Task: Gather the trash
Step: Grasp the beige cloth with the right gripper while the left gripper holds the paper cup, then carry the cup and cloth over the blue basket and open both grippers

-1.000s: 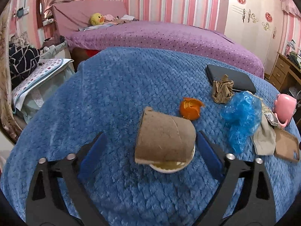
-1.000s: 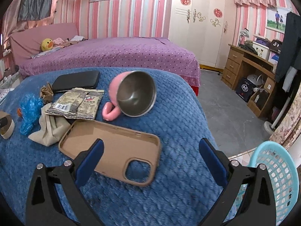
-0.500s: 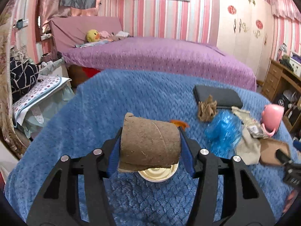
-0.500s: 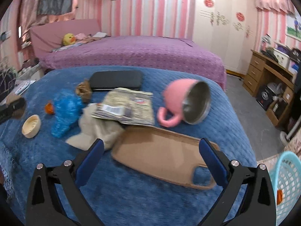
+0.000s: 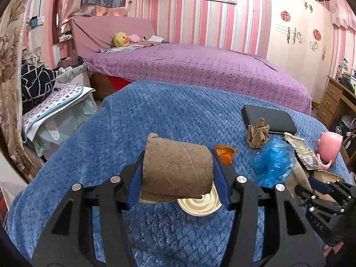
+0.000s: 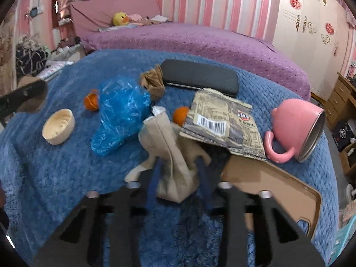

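My left gripper is shut on a brown cardboard roll and holds it just above the blue blanket, over a cream cap. In the right wrist view, my right gripper has its jaws closing, and the blue pads press both sides of a crumpled beige bag. Around that bag lie a blue plastic bag, orange peel, a second orange piece, a brown paper wad and a printed snack wrapper.
A pink mug lies on its side at the right, a tan phone case in front of it, a black case behind the trash. A purple bed stands beyond. A light blue basket shows at the lower right edge.
The left gripper closed on the cardboard roll and lifted it off the blanket. The right gripper swung left from the phone case to the beige bag, and its jaws narrowed around it.
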### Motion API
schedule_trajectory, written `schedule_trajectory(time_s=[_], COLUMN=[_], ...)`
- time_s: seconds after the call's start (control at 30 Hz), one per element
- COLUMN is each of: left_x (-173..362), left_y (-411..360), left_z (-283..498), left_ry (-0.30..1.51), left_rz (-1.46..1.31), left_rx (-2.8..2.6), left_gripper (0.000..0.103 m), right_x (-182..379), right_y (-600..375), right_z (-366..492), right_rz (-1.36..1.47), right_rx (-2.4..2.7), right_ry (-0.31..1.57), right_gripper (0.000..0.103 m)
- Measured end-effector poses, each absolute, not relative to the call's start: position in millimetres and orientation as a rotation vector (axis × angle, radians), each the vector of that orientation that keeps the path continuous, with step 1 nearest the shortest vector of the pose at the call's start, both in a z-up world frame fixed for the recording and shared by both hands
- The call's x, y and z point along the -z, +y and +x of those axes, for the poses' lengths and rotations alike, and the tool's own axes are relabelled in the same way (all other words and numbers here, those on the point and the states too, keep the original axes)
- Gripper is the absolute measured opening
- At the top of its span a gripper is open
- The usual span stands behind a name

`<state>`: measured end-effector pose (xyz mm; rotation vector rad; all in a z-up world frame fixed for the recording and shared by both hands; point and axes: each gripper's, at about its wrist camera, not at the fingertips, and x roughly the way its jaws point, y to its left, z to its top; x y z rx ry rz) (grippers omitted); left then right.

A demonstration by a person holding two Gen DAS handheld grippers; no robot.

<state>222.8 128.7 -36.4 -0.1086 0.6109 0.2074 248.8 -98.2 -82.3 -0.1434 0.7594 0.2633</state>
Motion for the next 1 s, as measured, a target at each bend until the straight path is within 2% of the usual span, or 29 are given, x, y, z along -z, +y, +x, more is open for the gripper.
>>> schedule_trajectory(time_s=[0.13,0.5,1.0], left_x=[32.9,19.1,24.9], left_y=[121.8,65.2,-35.2], left_z=[218.8,193.6,147.9], left_ry=[0.599,0.572,0.555], left_rz=[-0.108,-0.101,-0.076], left_rx=[-0.204,-0.109,-0.025], left_gripper=[0.054,0.054,0.054], right_x=[68.0,31.2,21.2], right_y=[-109.4,-184.3,-302.5], right_z=[232.0,172.7,116.1], right_rz=[-0.144,-0.067,-0.041], right_rx=[-0.271,-0.217,-0.039], right_ry=[0.708,0.642,0.599], right_gripper=[0.01,0.01,0.01])
